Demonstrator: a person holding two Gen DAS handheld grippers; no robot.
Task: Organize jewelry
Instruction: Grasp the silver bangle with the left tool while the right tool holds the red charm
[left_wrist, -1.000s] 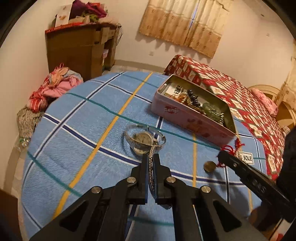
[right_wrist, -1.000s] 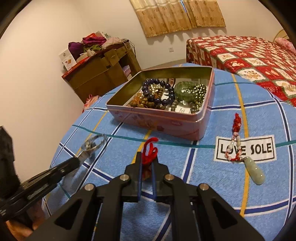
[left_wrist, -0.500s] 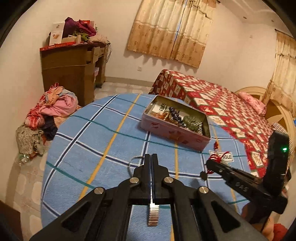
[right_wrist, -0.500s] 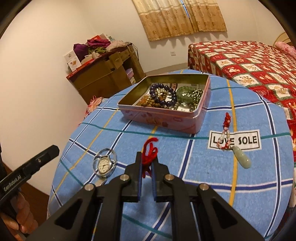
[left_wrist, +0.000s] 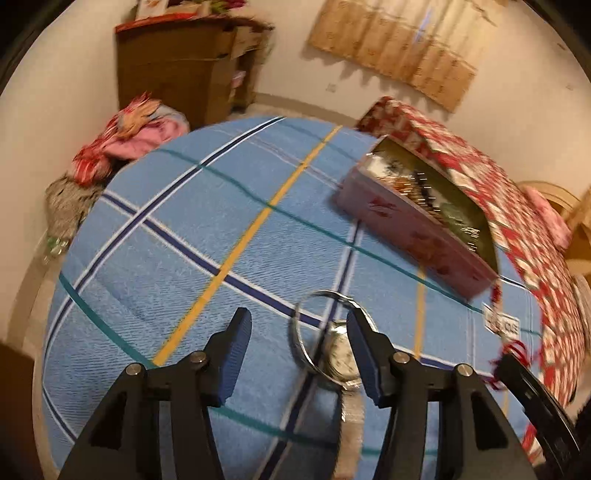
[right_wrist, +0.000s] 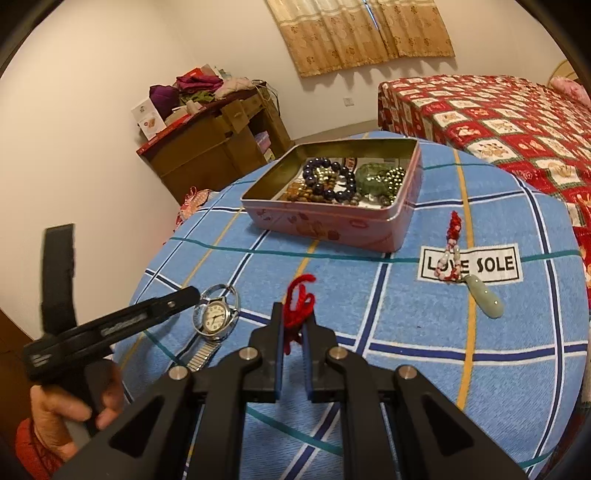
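A silver wristwatch lies on the blue plaid tablecloth; it also shows in the right wrist view. My left gripper is open, its jaws wide apart above the watch, and appears in the right wrist view. My right gripper is shut on a red cord. A pink tin holds several bead bracelets. A jade pendant on a red beaded cord lies on the "LOVE SOLE" label.
The tin stands at the table's far right in the left wrist view. A bed with a red patterned cover is behind the table. A wooden cabinet and a pile of clothes stand near the wall.
My left gripper has let go of the watch band and opened wide; the watch now lies on the cloth. My right gripper still holds the red cord.
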